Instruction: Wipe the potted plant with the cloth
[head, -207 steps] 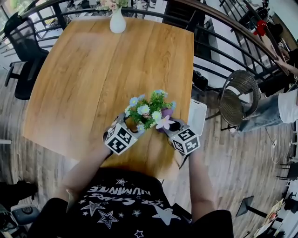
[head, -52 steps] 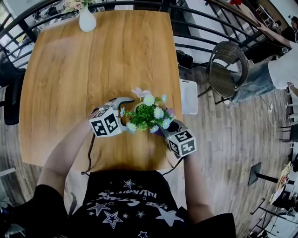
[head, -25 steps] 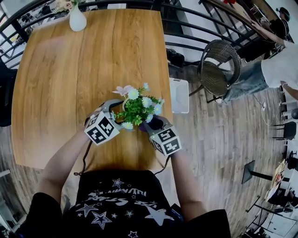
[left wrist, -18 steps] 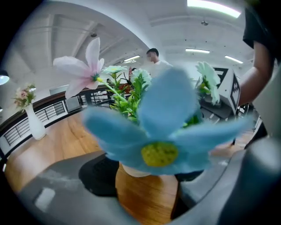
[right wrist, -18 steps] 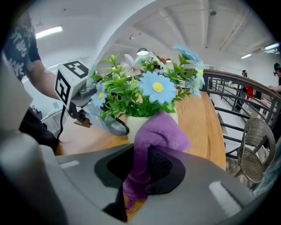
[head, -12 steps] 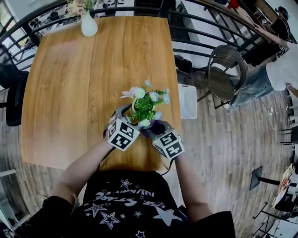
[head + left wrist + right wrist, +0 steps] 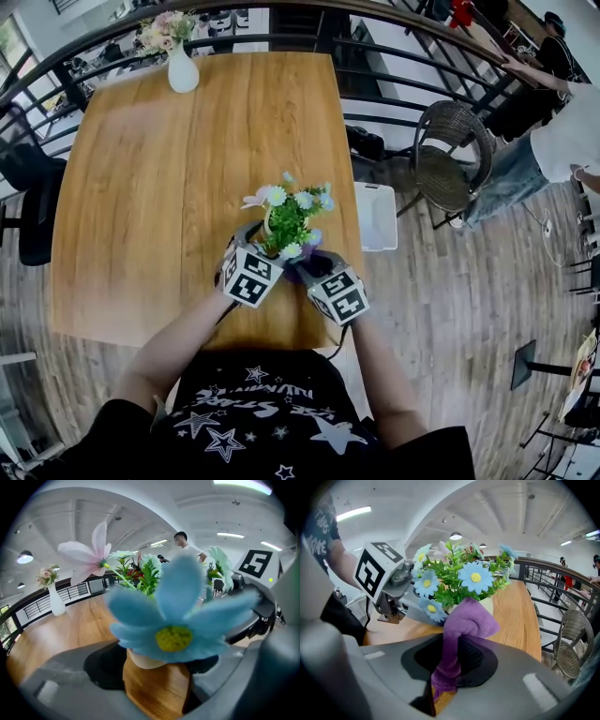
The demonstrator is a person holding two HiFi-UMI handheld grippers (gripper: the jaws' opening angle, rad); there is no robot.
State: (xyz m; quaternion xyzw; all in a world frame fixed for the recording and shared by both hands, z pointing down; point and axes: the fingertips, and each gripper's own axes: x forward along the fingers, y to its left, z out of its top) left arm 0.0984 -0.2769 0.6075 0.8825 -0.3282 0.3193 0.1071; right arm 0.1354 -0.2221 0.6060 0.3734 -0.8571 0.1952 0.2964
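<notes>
The potted plant (image 7: 284,217), a cream pot of green leaves with blue, white and pink flowers, stands near the wooden table's (image 7: 141,187) front right edge. My left gripper (image 7: 260,242) is shut on the pot (image 7: 143,660), a black pad at each side; a big blue flower (image 7: 174,620) hides the right-hand pad. My right gripper (image 7: 309,269) is shut on a purple cloth (image 7: 457,639). The cloth's bunched top lies against the pot (image 7: 488,604) just below the flowers. In the head view the cloth (image 7: 302,273) shows between the two marker cubes.
A white vase of flowers (image 7: 182,71) stands at the table's far edge. A black railing (image 7: 412,66) runs behind and to the right of the table. On the floor to the right are a white bin (image 7: 380,216) and a wicker chair (image 7: 452,155). A person (image 7: 553,122) stands farther right.
My left gripper has rolled with the pot in it, so the flowers lean a different way. The right gripper and its cloth have stayed against the pot.
</notes>
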